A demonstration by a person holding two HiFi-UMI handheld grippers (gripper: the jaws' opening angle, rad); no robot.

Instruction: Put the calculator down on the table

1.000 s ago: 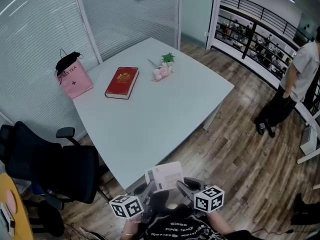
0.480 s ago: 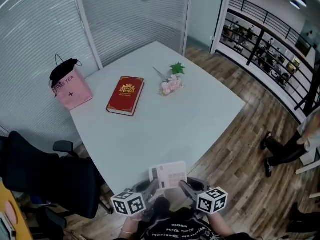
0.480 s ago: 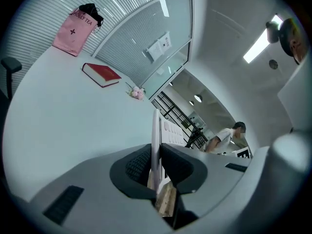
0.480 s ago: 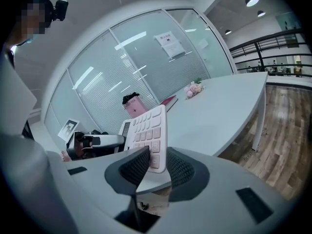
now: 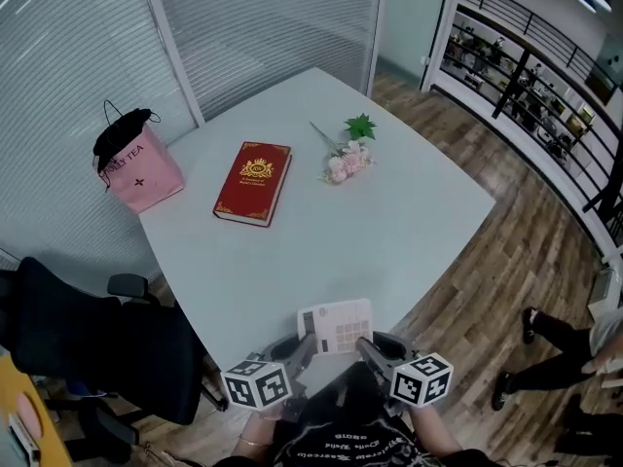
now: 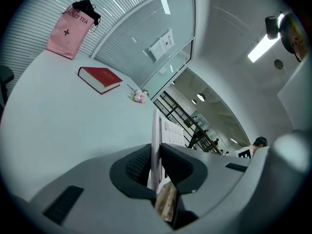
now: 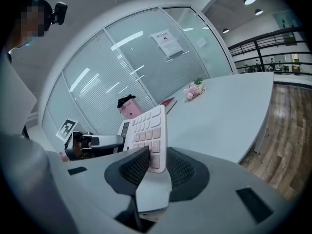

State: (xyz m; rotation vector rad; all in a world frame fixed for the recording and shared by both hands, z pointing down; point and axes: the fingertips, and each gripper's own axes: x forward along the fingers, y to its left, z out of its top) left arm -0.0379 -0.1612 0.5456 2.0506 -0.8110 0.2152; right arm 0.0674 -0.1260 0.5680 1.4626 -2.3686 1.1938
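Calculator (image 5: 336,326) hangs keys-up over the near corner of the bench (image 5: 389,232), not yet set down. The left gripper (image 5: 302,344) clamps its left edge and the right gripper (image 5: 368,346) its right edge. Lowering and letting go appear to remain.

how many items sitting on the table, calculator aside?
3: pink bag at the far left corner, red book to its right, flower sprig further right. None look hidden.
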